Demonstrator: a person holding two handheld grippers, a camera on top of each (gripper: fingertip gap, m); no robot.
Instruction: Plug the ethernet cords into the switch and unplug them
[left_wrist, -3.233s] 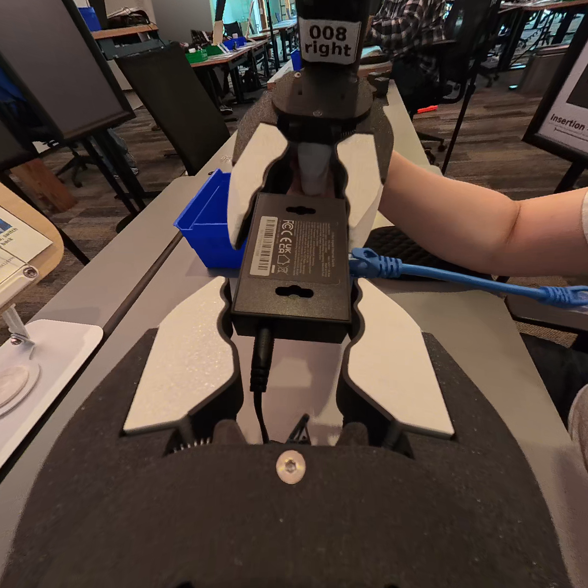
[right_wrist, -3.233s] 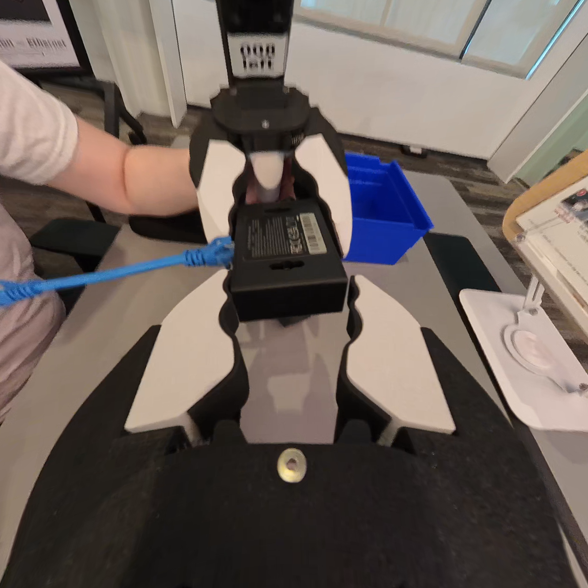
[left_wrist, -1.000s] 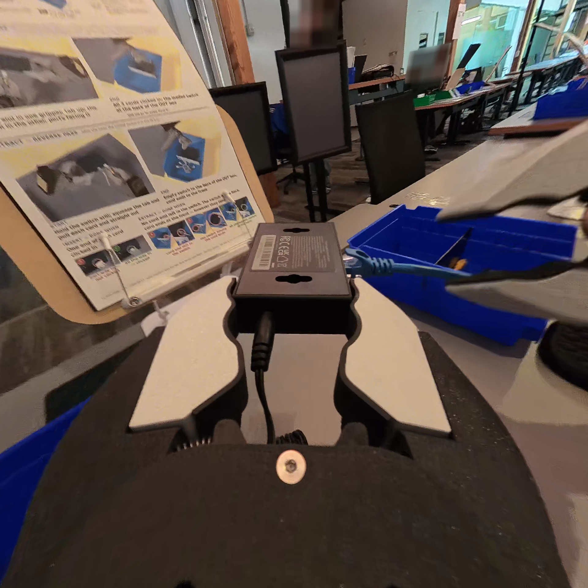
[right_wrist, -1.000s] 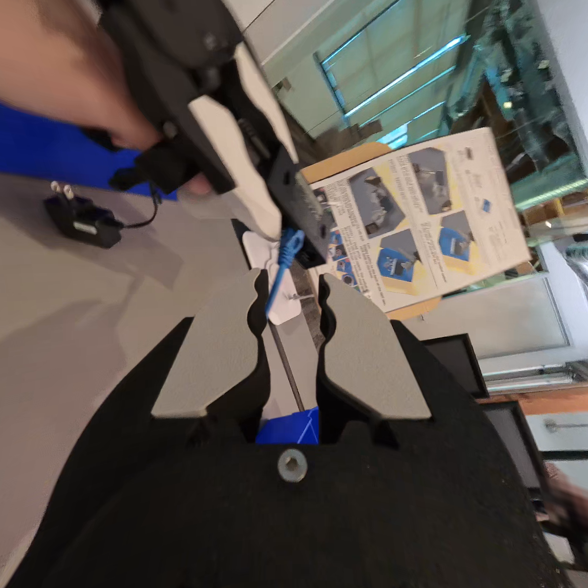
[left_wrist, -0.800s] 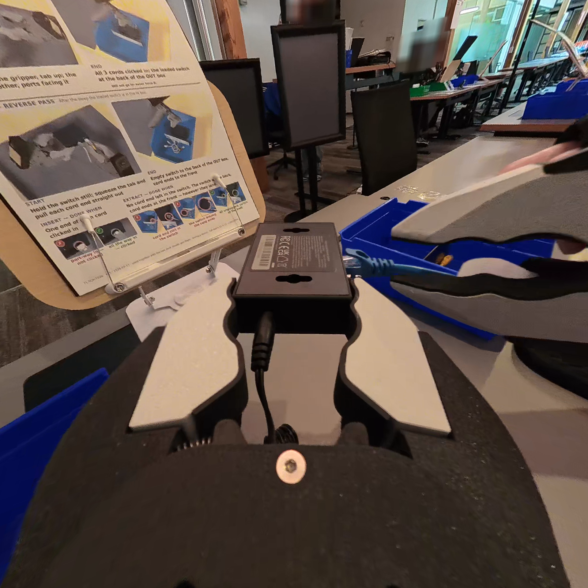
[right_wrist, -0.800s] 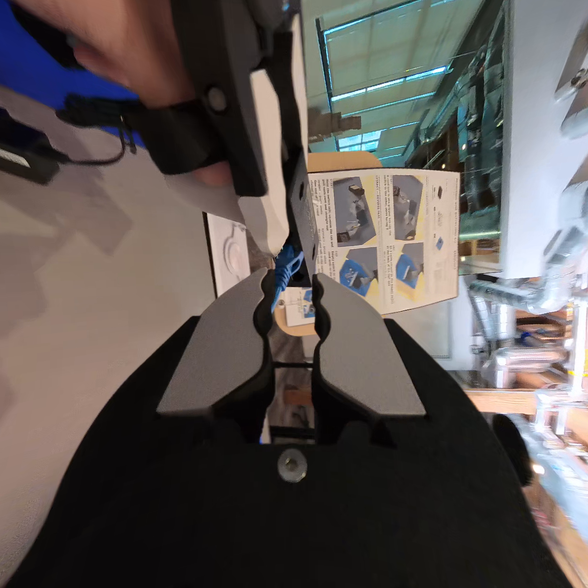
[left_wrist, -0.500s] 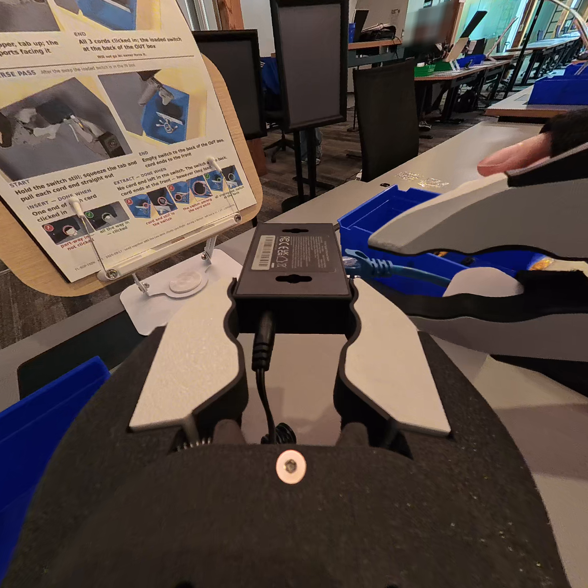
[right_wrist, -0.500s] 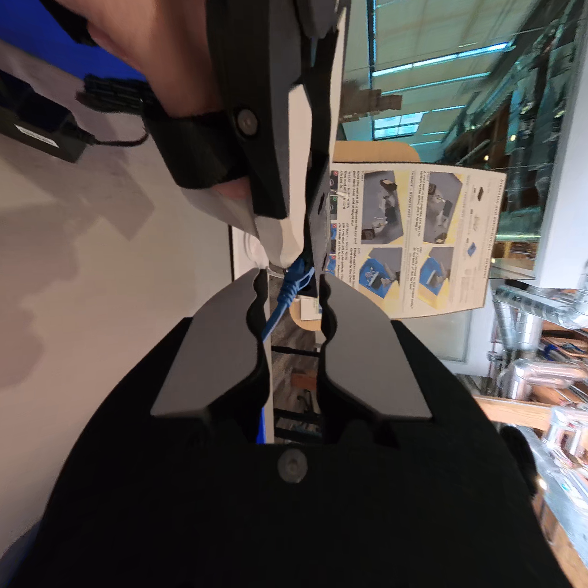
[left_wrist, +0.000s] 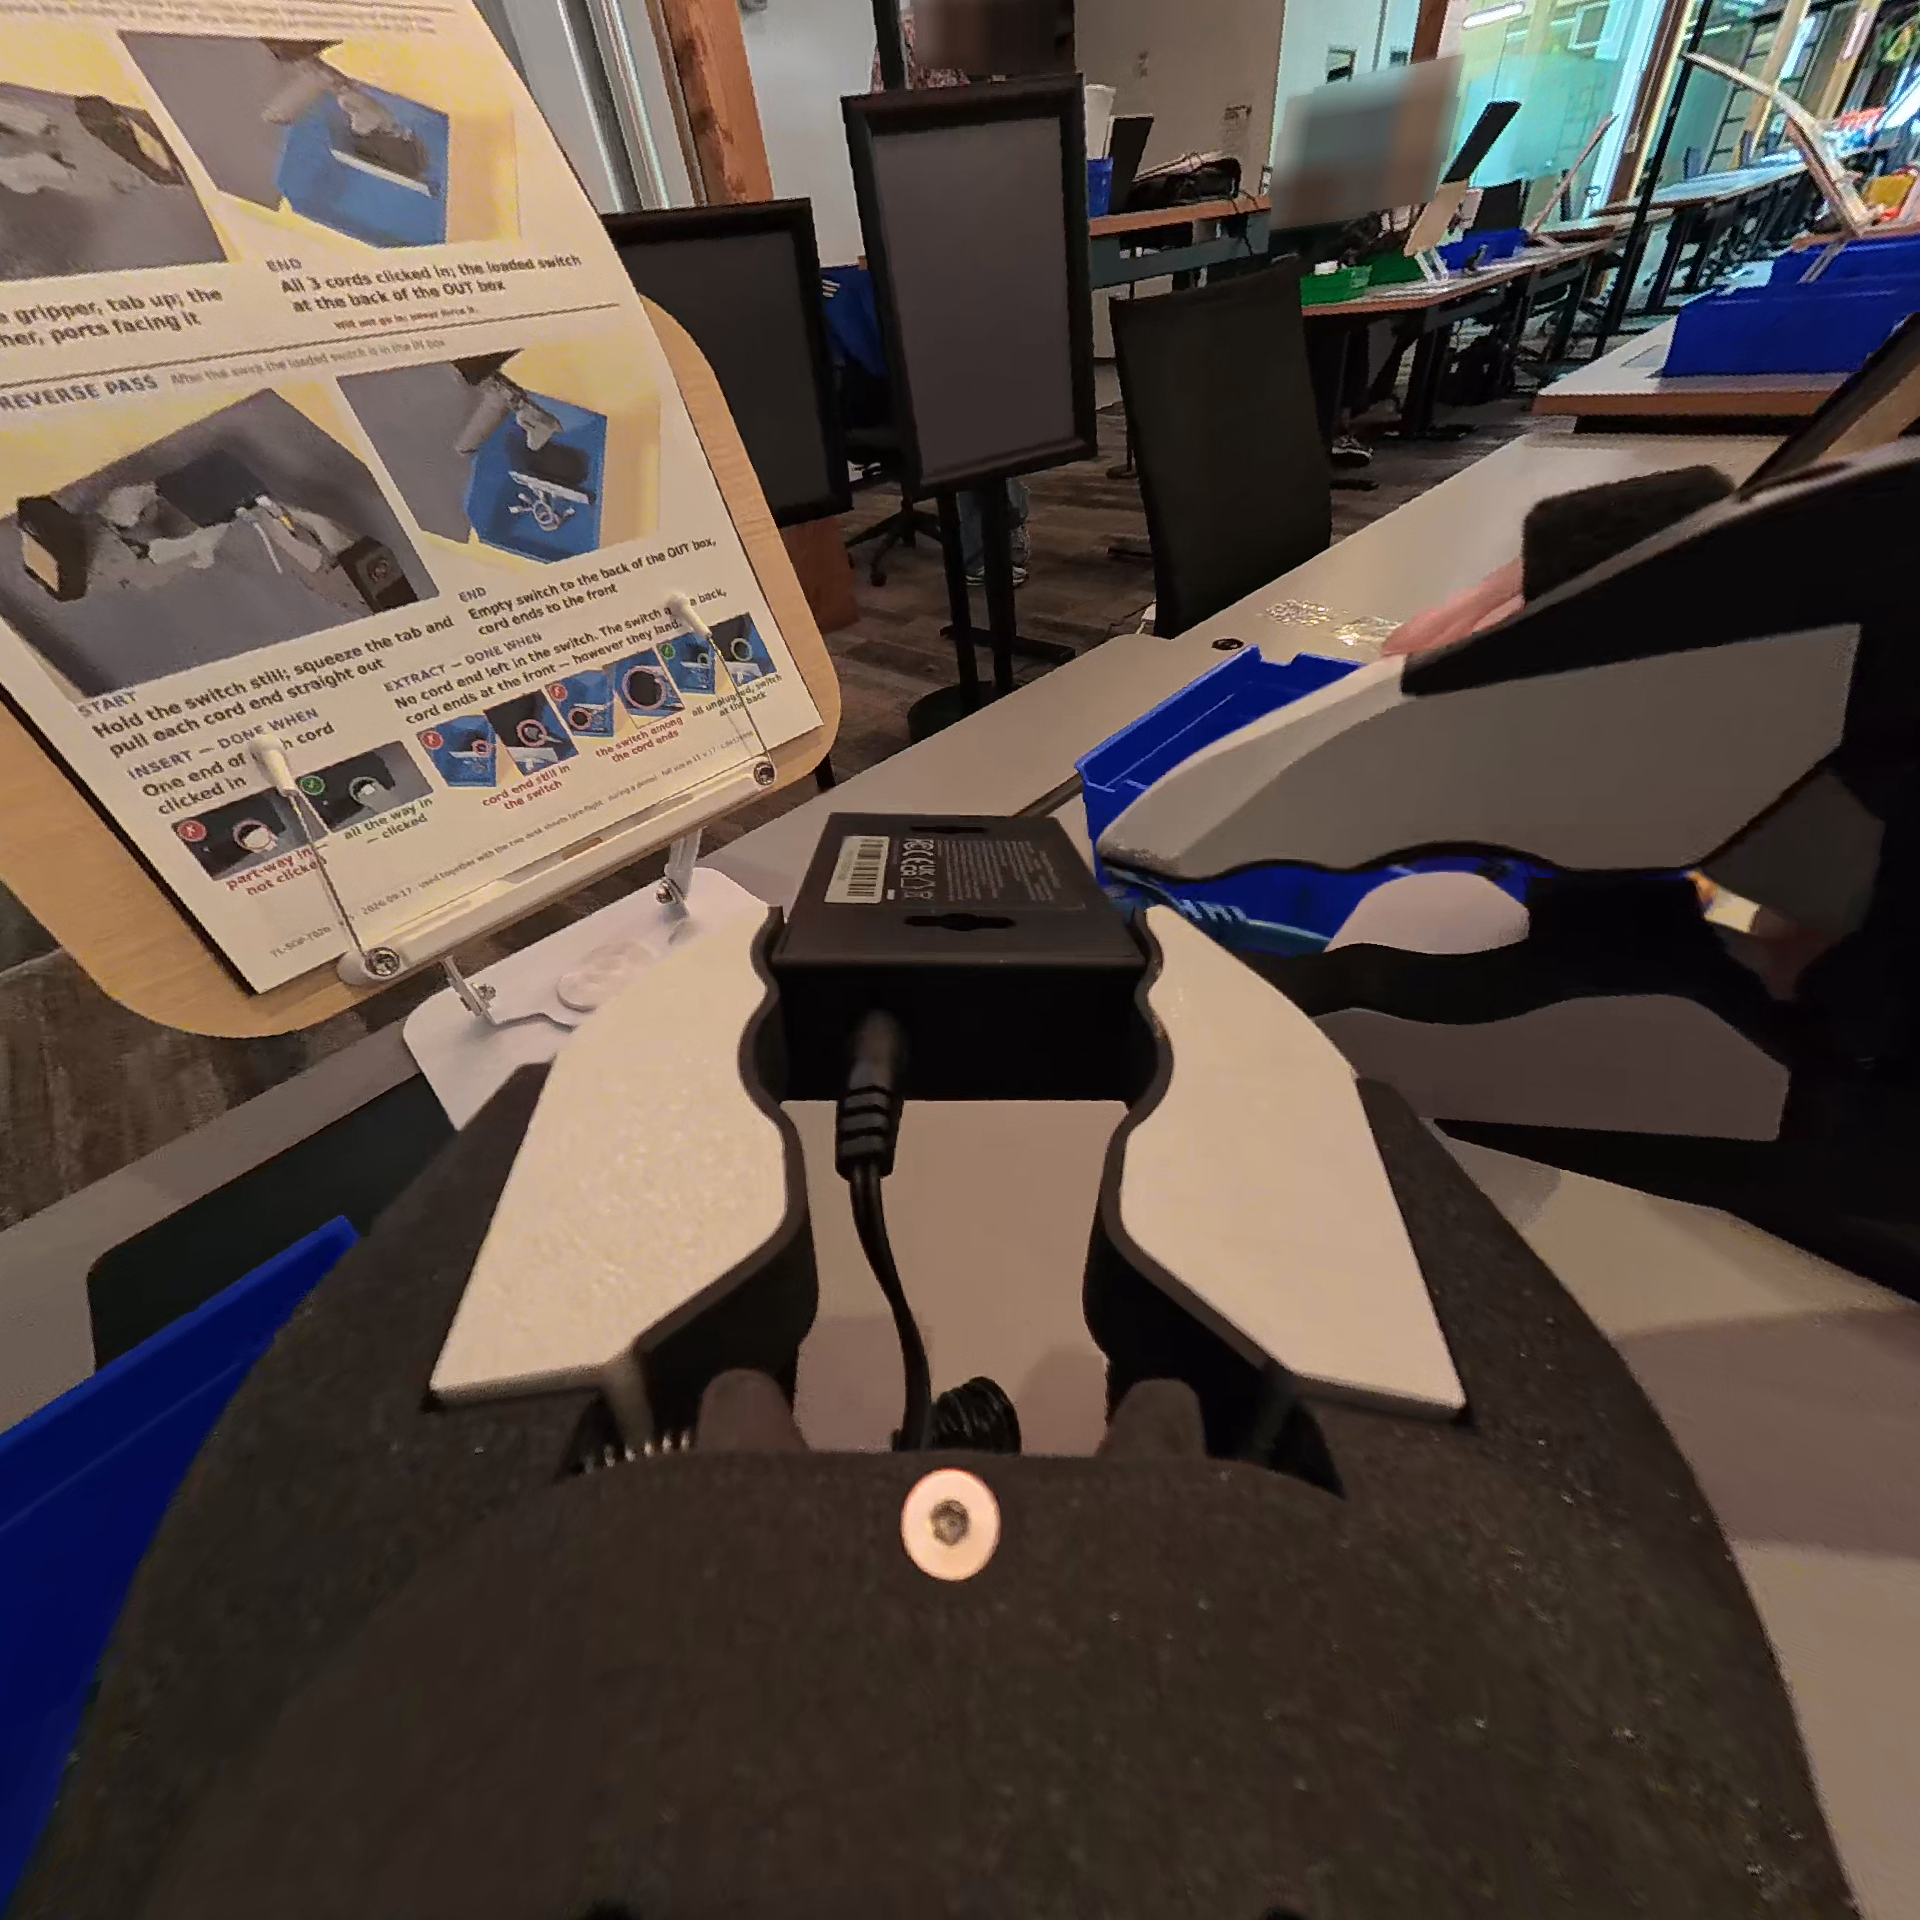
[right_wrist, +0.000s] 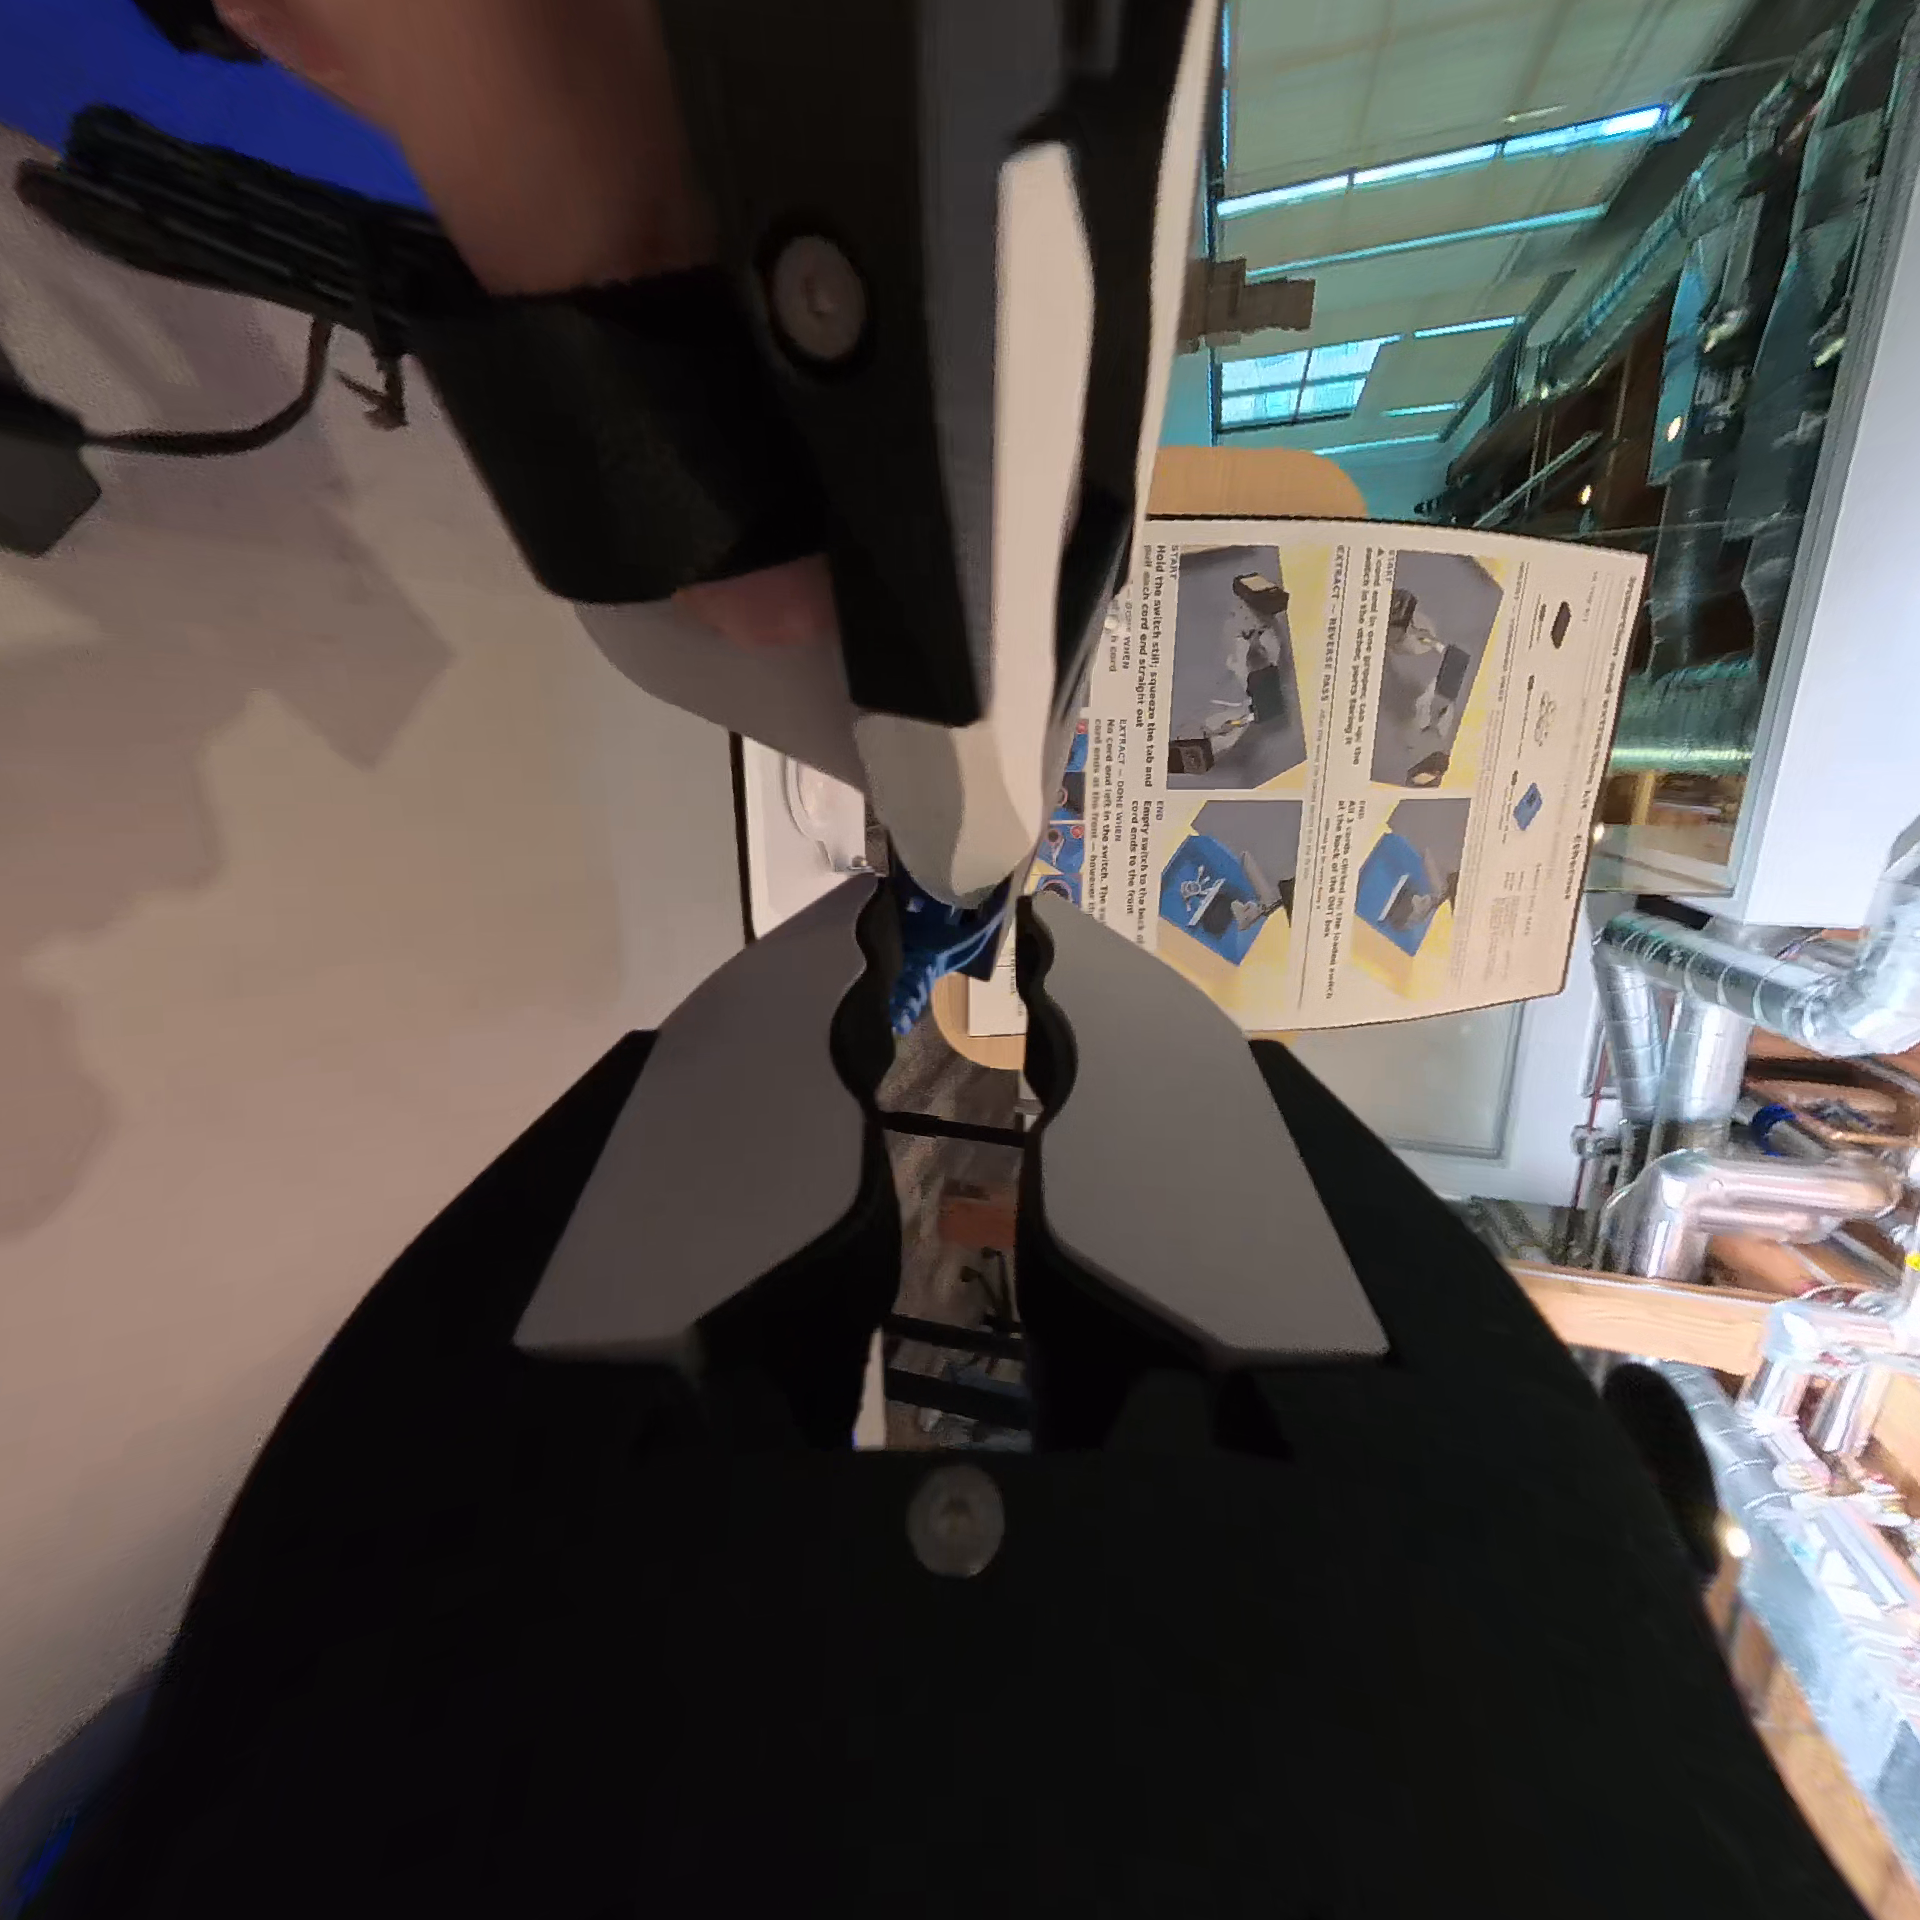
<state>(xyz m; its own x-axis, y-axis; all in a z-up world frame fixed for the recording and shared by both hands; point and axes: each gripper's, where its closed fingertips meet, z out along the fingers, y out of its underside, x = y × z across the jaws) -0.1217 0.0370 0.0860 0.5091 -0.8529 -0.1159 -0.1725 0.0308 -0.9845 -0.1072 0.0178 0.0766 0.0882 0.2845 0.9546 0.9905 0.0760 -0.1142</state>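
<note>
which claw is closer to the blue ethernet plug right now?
Right. The right claw has the blue ethernet plug between its fingertips at the switch's side. The left claw clamps the switch body, so the plug sits just outside its right finger.

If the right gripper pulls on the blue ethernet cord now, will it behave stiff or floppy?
Probably floppy along its length: the blue ethernet cord looks thin. Its ribbed end at the black switch looks stiffer. The left gripper clamps the switch, so it should stay put.
</note>
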